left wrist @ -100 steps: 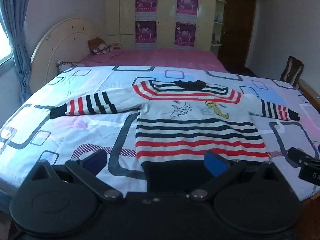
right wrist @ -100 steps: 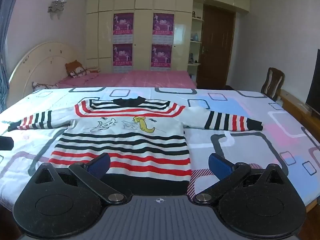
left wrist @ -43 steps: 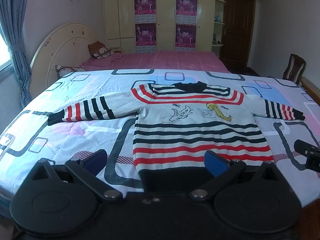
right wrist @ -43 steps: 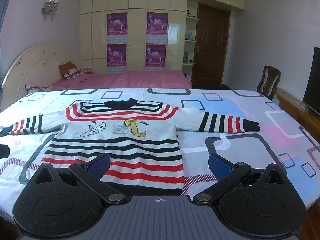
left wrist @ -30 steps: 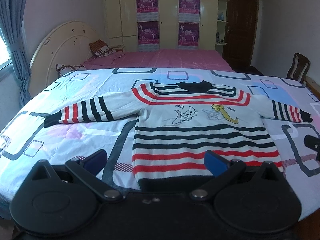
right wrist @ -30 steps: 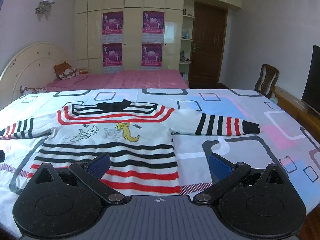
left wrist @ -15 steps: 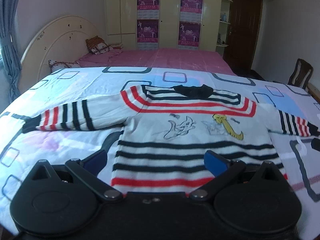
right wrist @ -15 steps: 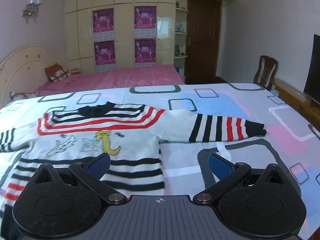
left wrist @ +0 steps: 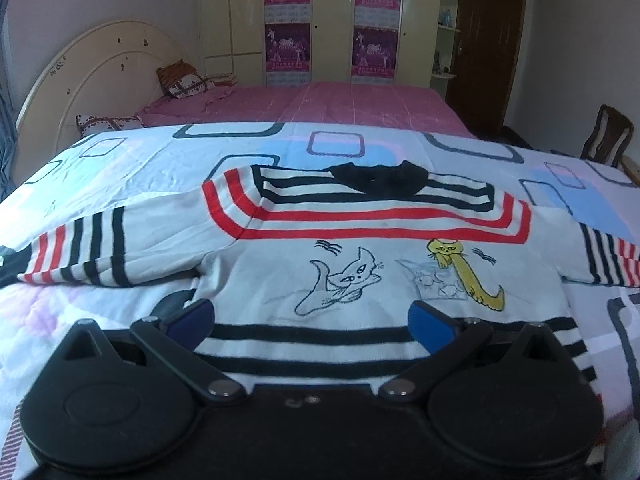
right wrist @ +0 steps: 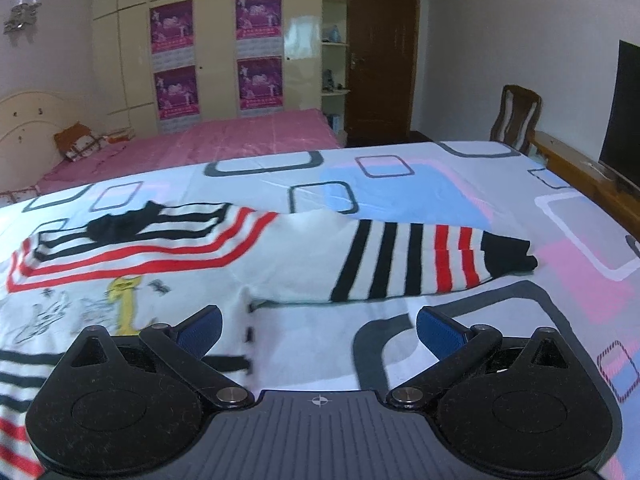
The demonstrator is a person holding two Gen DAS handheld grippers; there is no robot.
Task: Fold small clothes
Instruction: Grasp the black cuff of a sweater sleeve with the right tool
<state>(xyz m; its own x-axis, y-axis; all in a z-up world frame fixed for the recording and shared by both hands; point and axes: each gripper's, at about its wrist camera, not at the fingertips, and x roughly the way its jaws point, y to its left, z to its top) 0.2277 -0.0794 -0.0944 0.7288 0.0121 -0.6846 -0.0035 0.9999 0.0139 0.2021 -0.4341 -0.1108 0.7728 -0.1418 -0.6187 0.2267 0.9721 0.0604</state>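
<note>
Sweater (left wrist: 360, 280) first: you have one of them, spread flat and face up on the bed (left wrist: 120, 168), hem toward you, collar away, both sleeves stretched out to the sides so its long axis runs left to right across your view. Your left tongs (left wrist: 311, 320) hang over the lower chest, just under the two cat drawings, with the blue pads (left wrist: 430, 326) wide apart and nothing between them. Your right tongs (right wrist: 318, 330) sit over the sweater's right edge below the armpit, also spread wide and empty; one pad is above the knit, the other above bare bedspread. From there the right sleeve (right wrist: 400, 256) lies just ahead and runs off to your right, ending in a dark cuff (right wrist: 506, 256), so that hand is clearly the nearer one to it. The left sleeve (left wrist: 92, 248) stretches away to the left of your left tongs, and its cuff goes out of view. No fold looks made yet; I'd judge a sleeve comes first. Farther back you have one pink bed (left wrist: 320, 108), one chair (right wrist: 516, 116), four purple posters (left wrist: 288, 46).
</note>
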